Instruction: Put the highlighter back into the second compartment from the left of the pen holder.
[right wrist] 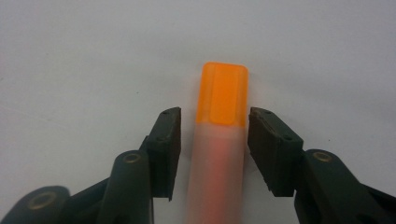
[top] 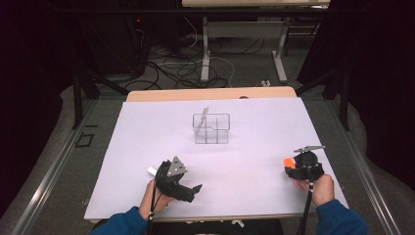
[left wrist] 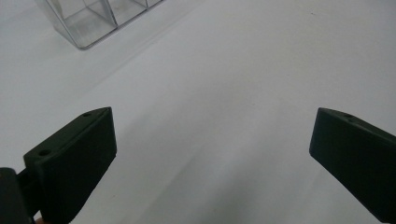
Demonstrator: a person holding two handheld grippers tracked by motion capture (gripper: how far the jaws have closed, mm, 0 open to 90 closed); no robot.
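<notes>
An orange-capped highlighter (right wrist: 223,95) with a pale pink barrel lies on the white table cover. It sits lengthwise between the jaws of my right gripper (right wrist: 214,114). A narrow gap shows at the left pad, and the right pad is almost at the cap, so the gripper is open around it. In the high view the right gripper (top: 295,166) is at the table's right, with the orange cap (top: 288,160) at its tip. My left gripper (left wrist: 214,116) is wide open over bare cover, nothing between its fingers. It sits at the front left (top: 192,188).
A clear divided organiser (top: 211,129) stands at mid table with a thin pale stick (top: 205,113) upright in its left part; its corner shows in the left gripper view (left wrist: 88,23). A small white piece (top: 151,170) lies by the left gripper. The table's front edge (top: 215,215) is close to both hands.
</notes>
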